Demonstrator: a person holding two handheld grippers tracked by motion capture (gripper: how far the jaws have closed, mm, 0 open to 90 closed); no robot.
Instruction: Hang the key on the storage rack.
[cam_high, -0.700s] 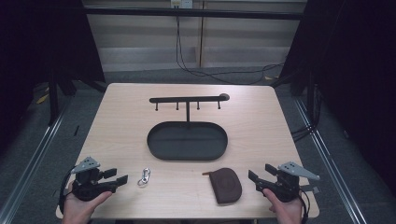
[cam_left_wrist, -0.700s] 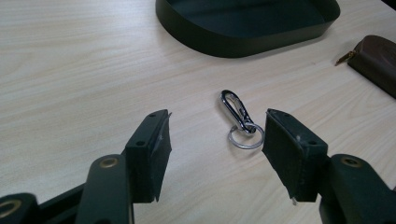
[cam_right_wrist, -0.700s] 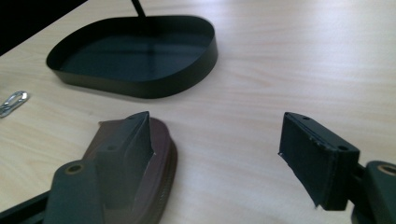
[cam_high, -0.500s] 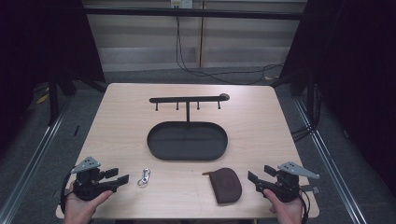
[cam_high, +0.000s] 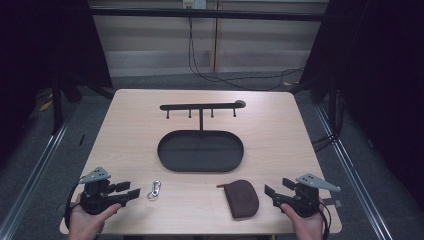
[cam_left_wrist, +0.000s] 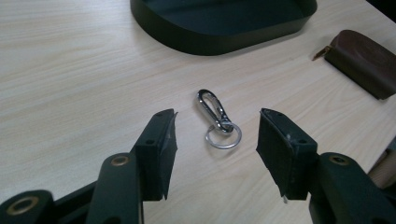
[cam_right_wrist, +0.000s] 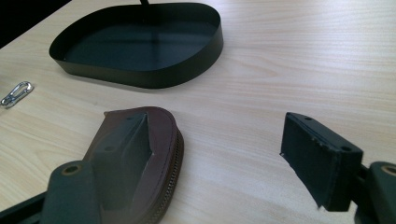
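Between wide left gripper (cam_left_wrist: 215, 154) jaws: shiny silver clip (cam_left_wrist: 214, 110) w/ ring, untouched.

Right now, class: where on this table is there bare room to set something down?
Free: the wood left and right of the oval tray and hook rack, out to the table edges. Crowded: the near strip, with left gripper, snap hook, brown pouch and right gripper.

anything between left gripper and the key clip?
Nothing: bare table between the open left gripper and the key clip, per the left gripper view.
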